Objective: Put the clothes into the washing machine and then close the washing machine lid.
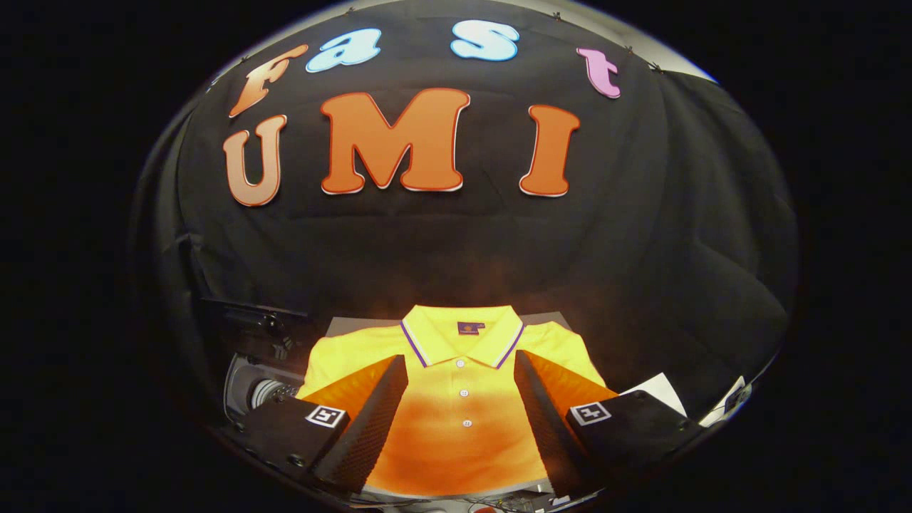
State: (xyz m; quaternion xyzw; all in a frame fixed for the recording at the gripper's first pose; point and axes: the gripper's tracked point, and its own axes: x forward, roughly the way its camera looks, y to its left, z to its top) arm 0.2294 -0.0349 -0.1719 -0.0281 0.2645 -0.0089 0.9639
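Note:
A yellow polo shirt [463,342] with a striped collar and white buttons lies flat on a grey surface [340,326], collar pointing away from me. My gripper [462,363] is open above the shirt's chest. Its two fingers [370,413] straddle the button placket without touching it, as far as I can tell. To the left of the shirt and lower down is the washing machine [260,388], with its lid [246,310] raised and the round opening partly showing.
White paper sheets [659,392] lie to the right of the shirt, past the right finger. Black cloth forms the wall close behind the shirt. Some cables [491,504] show below the shirt's hem.

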